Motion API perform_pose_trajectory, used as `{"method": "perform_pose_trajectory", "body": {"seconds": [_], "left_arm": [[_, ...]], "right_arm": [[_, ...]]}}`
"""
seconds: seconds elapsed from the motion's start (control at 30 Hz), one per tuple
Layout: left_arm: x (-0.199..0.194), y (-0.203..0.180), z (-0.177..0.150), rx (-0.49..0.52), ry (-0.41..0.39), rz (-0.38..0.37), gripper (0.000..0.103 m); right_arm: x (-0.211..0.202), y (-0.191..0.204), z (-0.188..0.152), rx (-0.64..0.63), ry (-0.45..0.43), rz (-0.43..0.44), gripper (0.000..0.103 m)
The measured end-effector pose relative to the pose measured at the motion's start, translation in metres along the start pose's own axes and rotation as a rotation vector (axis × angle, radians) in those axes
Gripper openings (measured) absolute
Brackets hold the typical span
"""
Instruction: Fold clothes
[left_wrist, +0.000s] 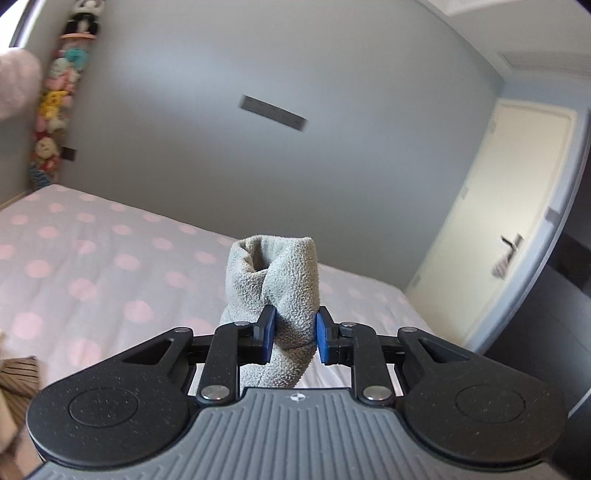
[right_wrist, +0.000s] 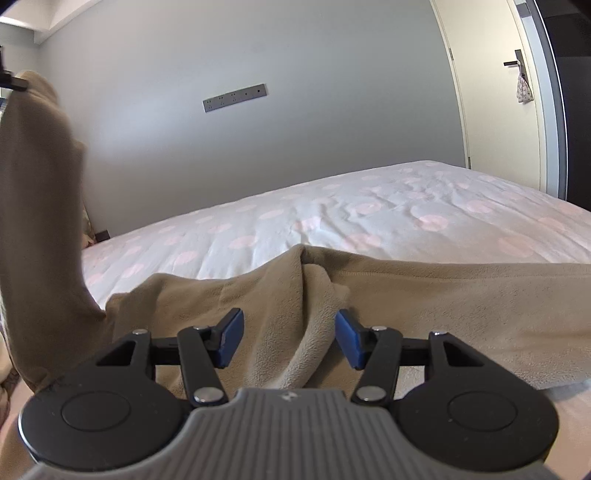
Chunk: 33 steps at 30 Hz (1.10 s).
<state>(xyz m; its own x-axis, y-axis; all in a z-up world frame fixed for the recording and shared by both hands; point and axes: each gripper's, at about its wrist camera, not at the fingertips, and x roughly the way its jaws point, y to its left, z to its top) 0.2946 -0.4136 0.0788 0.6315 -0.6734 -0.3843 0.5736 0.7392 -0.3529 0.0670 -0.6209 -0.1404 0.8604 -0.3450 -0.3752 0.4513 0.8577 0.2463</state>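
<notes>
The left gripper (left_wrist: 293, 334) has its blue pads closed on a bunched tip of a fleece garment (left_wrist: 275, 291), the cloth pinched tight between them and rising past the fingers as a rolled, open-ended tube that looks like a cuff. In this view the pile reads grey and nubbly, and the piece is held up in the air above the bed (left_wrist: 110, 266).

The right gripper (right_wrist: 290, 339) stands about half open. A raised ridge of the same fleece garment (right_wrist: 443, 295) runs up between its jaws, but the pads sit clear of the cloth on either side, so it grips nothing.

Here the fleece looks tan. Most of it lies flat across the near edge of the bed (right_wrist: 369, 206), spreading towards 3 o'clock, with a straight stitched seam visible near its far edge. A fold peaks at 12 o'clock from the gripper. Towards 9 and 10 o'clock a long limp stretch climbs steeply off the mattress to the upper corner, where a dark part of the other tool holds it.

The sheet is white with pale pink dots, creased towards 1 o'clock.
</notes>
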Motion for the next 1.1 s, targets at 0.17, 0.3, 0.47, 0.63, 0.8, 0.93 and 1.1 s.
{"method": "perform_pose_trajectory", "body": {"seconds": [0.17, 0.3, 0.47, 0.63, 0.8, 0.93, 1.1], "left_arm": [[0.043, -0.05, -0.052, 0.11, 0.07, -0.045, 0.02], [0.072, -0.078, -0.105, 0.163, 0.186, -0.078, 0.02], [0.101, -0.093, -0.16, 0.256, 0.378, -0.125, 0.022], [0.102, -0.089, -0.172, 0.247, 0.475, -0.201, 0.027], [0.083, -0.082, -0.156, 0.272, 0.44, -0.21, 0.043], [0.068, -0.056, -0.137, 0.312, 0.385, -0.131, 0.044], [0.044, 0.005, -0.121, 0.301, 0.334, 0.034, 0.044]], "right_arm": [[-0.004, -0.013, 0.003, 0.043, -0.005, 0.006, 0.06], [-0.002, -0.022, 0.002, 0.081, 0.011, 0.007, 0.06], [0.009, -0.026, -0.001, 0.095, 0.061, 0.011, 0.064], [0.012, -0.027, -0.004, 0.109, 0.081, 0.012, 0.065], [0.006, -0.03, -0.003, 0.14, 0.052, -0.003, 0.071], [0.005, -0.033, -0.004, 0.174, 0.035, -0.003, 0.074], [0.011, -0.037, -0.004, 0.207, 0.029, -0.03, 0.073]]}}
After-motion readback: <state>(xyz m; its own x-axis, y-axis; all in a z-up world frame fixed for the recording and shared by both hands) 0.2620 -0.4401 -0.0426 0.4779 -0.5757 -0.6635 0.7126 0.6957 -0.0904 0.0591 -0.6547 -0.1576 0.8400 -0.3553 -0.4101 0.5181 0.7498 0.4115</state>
